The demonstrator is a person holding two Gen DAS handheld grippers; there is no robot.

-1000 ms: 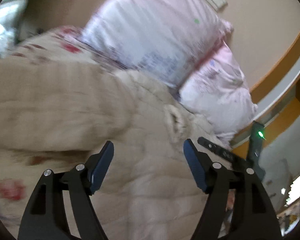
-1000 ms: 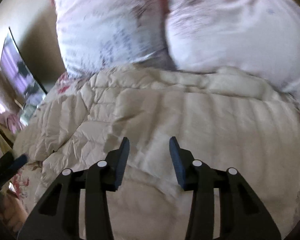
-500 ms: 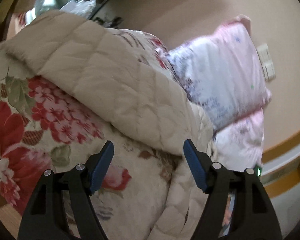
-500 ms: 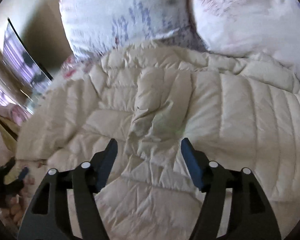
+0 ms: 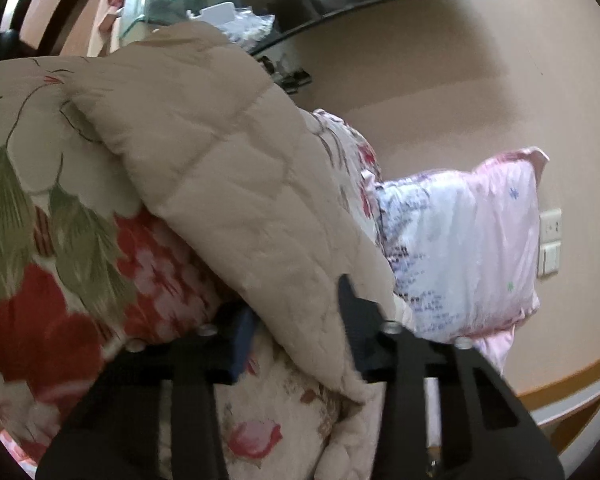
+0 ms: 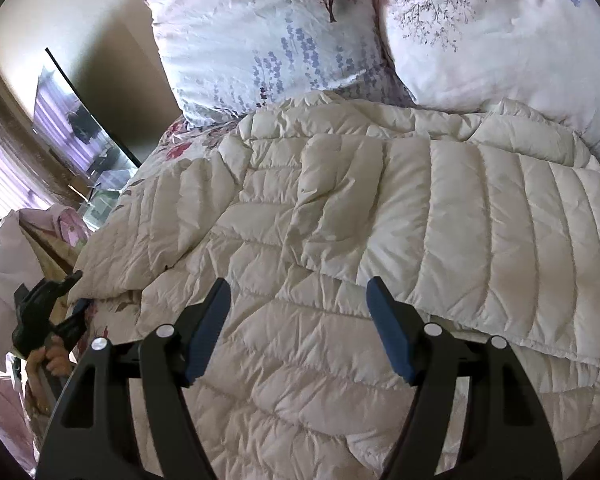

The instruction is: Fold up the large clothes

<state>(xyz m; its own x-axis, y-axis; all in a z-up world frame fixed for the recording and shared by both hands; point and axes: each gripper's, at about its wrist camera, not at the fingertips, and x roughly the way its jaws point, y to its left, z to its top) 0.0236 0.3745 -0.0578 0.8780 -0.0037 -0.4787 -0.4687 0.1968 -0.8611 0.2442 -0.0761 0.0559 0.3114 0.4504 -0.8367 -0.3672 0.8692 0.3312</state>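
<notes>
Left wrist view: our left gripper (image 5: 296, 320) has just been closing, and its jaws now pinch the edge of the cream quilted puffer coat (image 5: 228, 168), which drapes over the red-flowered bedspread (image 5: 40, 288). In the right wrist view we hold the right gripper (image 6: 298, 320) above the same coat, its jaws wide apart after opening, with nothing gripped. The coat lies spread across the bed, its far edge against two pale tree-printed pillows (image 6: 268, 40).
</notes>
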